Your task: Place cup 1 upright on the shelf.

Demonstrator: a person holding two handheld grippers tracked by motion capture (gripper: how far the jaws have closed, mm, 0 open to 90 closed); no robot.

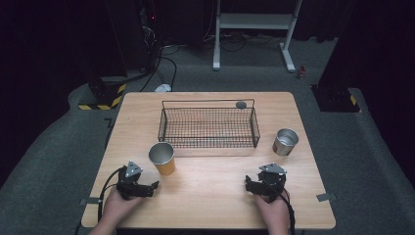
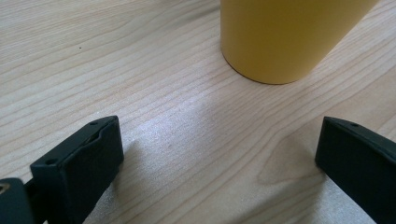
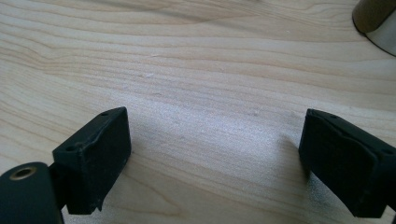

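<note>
Standing just ahead of left gripper (image 2: 219,154) (jaws apart): yellow cup (image 2: 289,37).

A yellow cup (image 1: 162,157) stands just beside the left tongs (image 1: 152,186). A wire basket (image 1: 209,128) sits mid-bench (image 1: 210,196), a steel cup (image 1: 285,141) to its right.

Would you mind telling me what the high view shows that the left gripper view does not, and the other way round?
The high view alone takes in the wire basket, the silver cup, the right gripper, the yellow cup's open metal-lined mouth and the floor around the table.

The left gripper view alone gives the close detail: bare wood grain between the left gripper's wide-open jaws, and the cup's base resting flat just ahead of them.

Both show the yellow cup, the left gripper and the wooden tabletop.
</note>
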